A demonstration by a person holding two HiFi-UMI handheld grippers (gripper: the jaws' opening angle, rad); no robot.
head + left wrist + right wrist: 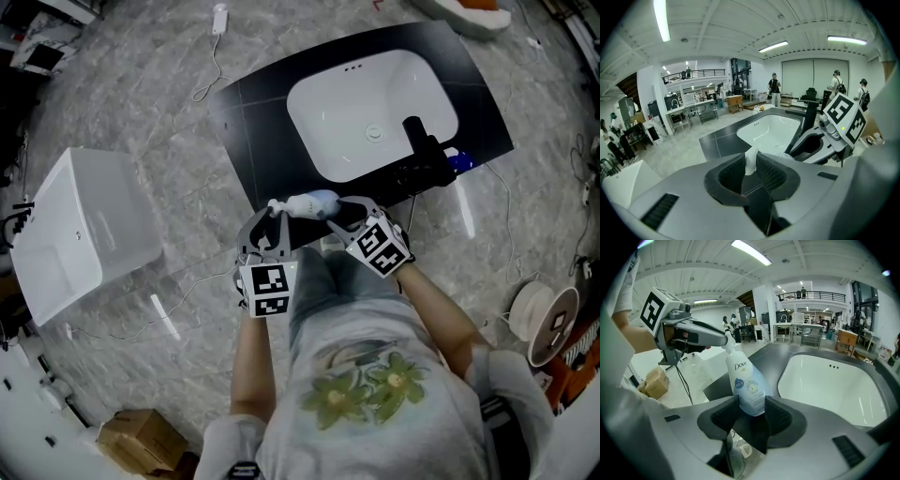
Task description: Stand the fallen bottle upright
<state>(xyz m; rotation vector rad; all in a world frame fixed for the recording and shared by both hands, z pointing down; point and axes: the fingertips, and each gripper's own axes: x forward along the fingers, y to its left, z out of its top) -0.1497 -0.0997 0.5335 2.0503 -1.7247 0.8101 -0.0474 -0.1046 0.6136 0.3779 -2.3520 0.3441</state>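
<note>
Right gripper [752, 405] is clamped on the fat lower end of the bottle [747, 380], and the left gripper [751, 163] is pinching its white pump top [751, 155]. The bottle is held lying sideways in the air, just over the front edge of the black counter [251, 117] near the sink [323, 112].

Before me the counter [253, 103] stands on the floor, with the sink [319, 122] set in it and the faucet [422, 150] at the sink's right rim. At its near edge is the bottle [309, 203], pump end in my left hand-held gripper [272, 214], body in my right hand-held gripper [342, 214]. A tub [122, 206] stands left of the counter.
</note>
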